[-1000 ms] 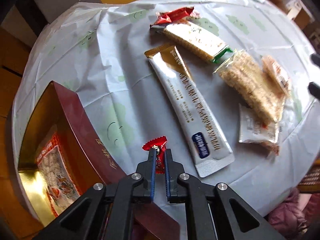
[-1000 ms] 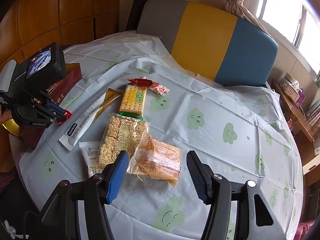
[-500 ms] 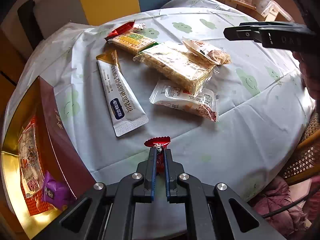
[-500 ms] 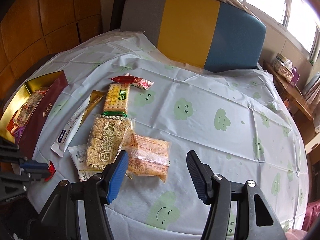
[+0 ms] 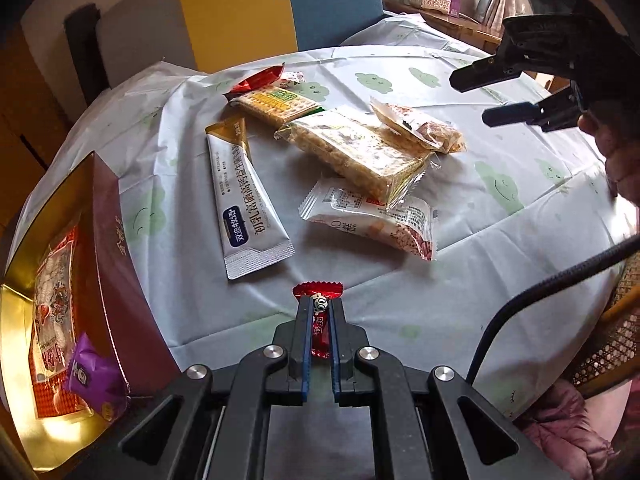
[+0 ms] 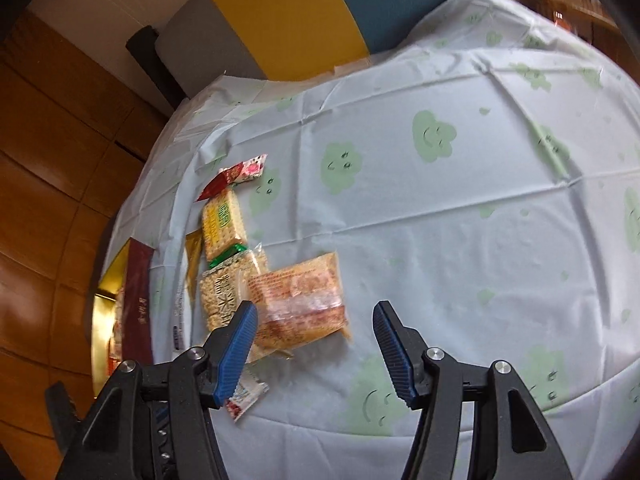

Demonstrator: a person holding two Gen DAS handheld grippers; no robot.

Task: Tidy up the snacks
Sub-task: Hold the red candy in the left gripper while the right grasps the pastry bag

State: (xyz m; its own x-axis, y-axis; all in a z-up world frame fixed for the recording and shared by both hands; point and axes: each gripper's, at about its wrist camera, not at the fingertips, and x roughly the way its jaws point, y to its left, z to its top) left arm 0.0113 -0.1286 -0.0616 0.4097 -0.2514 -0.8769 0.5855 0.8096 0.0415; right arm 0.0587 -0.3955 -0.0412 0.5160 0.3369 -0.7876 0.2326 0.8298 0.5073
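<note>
My left gripper (image 5: 319, 312) is shut on a small red candy (image 5: 319, 322) above the table's near edge. The dark red gift box (image 5: 116, 280) with a gold interior lies to its left and holds a red-orange packet and a purple candy (image 5: 90, 376). Snacks lie on the cloth: a long white sachet (image 5: 244, 204), a cracker pack (image 5: 280, 104), a rice-crisp pack (image 5: 356, 152), an orange packet (image 5: 420, 124) and a white-red packet (image 5: 376, 220). My right gripper (image 6: 314, 344) is open and empty above the orange packet (image 6: 300, 300); it also shows in the left wrist view (image 5: 508, 94).
The round table has a pale cloth with green cloud faces (image 6: 432, 136). A grey, yellow and blue chair back (image 5: 240, 12) stands behind it. A black cable (image 5: 532, 296) and a woven chair (image 5: 612, 344) are at the right edge.
My left gripper, still holding the red candy, has swung right, away from the box. My right gripper has tilted and moved closer over the orange packet.
</note>
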